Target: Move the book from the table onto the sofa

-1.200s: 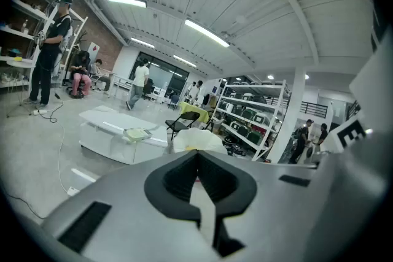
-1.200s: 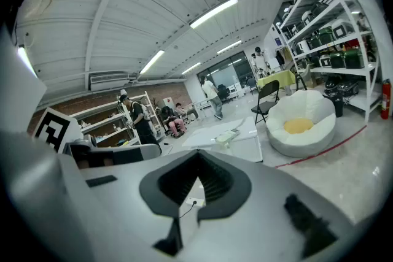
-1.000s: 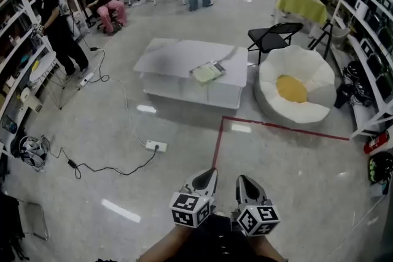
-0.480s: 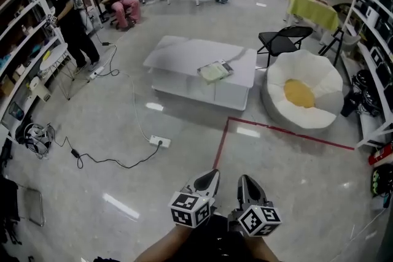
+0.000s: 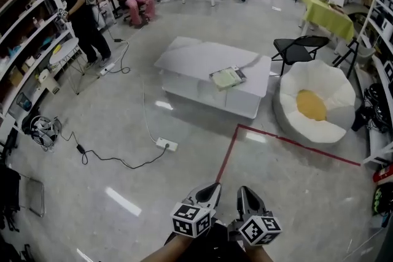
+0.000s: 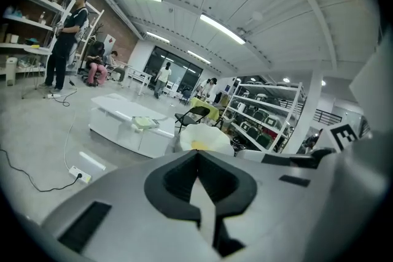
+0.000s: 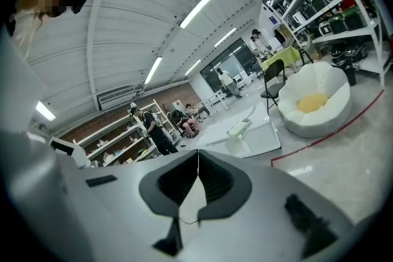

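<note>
At lower centre of the head view, the left gripper (image 5: 210,187) is held low and close to the body, its fingers pressed together on nothing. Up the frame, just left of centre, stands the low white counter (image 5: 190,58). The book (image 5: 228,77) lies flat and askew near its front right edge, a thin pale-green volume with a darker strip at one end, probably soft-covered and light. The right gripper (image 5: 244,191), beside the left, likewise has its fingers closed and empty. Further right sits the white beanbag sofa (image 5: 319,126) with its yellow centre, just beside the counter. This looks like the approach: both grippers are well apart from the book, so the next move calls for walking up, spreading fingers and taking it.
</note>
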